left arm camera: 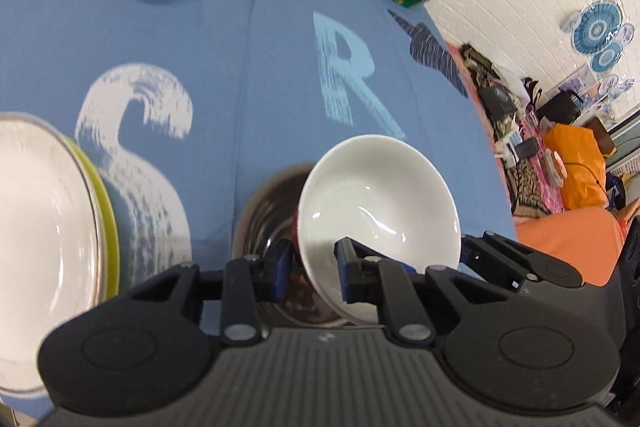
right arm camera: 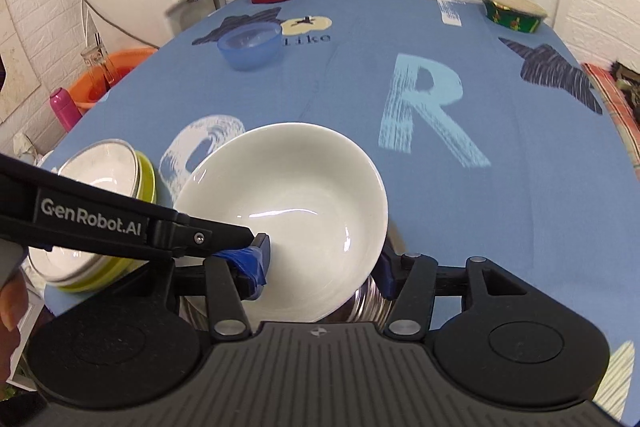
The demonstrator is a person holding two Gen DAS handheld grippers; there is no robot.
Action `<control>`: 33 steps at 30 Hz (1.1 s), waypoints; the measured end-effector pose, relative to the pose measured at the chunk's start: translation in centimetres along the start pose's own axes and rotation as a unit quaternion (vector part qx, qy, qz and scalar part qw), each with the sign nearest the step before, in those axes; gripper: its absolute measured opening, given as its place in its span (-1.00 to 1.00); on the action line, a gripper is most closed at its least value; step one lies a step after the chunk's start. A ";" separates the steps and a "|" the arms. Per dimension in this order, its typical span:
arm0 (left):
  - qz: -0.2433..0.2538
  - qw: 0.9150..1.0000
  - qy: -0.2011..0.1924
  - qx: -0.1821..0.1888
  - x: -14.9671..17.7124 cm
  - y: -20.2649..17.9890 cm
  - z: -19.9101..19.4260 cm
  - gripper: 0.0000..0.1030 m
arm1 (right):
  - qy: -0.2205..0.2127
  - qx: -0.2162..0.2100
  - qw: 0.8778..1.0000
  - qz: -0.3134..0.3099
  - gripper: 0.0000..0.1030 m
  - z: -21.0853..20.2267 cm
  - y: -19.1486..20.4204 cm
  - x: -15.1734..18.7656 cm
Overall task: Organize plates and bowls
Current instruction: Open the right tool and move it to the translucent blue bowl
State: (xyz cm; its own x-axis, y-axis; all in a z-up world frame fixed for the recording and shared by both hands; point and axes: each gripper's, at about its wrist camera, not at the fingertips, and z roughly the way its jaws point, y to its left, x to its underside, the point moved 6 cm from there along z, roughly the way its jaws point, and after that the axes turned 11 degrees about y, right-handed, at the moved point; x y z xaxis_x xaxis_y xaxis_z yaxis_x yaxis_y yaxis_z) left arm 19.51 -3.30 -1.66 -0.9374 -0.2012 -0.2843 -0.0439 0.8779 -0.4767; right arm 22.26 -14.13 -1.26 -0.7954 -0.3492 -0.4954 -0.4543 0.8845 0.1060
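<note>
White bowl (left arm camera: 376, 203): tilted above steel bowl (left arm camera: 268, 219), rim clamped by left gripper (left arm camera: 310, 267) fingers. Right gripper (right arm camera: 320, 267): fingers apart, flanking the bowl. Risk: thin rim grip slips; bowl drops, chips.

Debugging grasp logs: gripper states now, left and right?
Left gripper: shut on the rim of the white bowl, held tilted over the steel bowl.
Right gripper: open, its fingers either side of the white bowl, holding nothing.
</note>
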 end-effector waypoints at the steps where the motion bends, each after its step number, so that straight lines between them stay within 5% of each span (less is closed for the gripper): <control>1: 0.000 1.000 0.004 0.000 0.4 0.1 0.4 -0.76 | 0.005 0.002 1.000 0.000 -0.23 0.2 0.0 0.5; 12: 0.002 1.000 0.013 -0.001 0.8 0.6 1.7 -0.71 | 0.009 0.003 1.000 0.007 -0.27 1.3 -0.4 1.6; 19: 0.015 0.999 -0.037 0.006 0.1 0.4 -0.6 0.19 | -0.031 0.000 0.999 0.038 -0.26 -0.4 -1.2 0.9; 33: 0.037 0.997 -0.064 -0.020 -1.0 0.9 -2.5 0.22 | -0.054 -0.006 0.997 0.052 -0.22 -1.6 -1.8 -0.2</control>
State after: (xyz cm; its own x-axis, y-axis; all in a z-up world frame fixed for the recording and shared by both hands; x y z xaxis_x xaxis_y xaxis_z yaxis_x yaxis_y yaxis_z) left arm 19.55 -1.21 0.21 -0.8873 -0.1870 -0.4216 0.0074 0.9082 -0.4184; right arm 22.62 -16.15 0.00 -0.7912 -0.2193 -0.5709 -0.3762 0.9105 0.1716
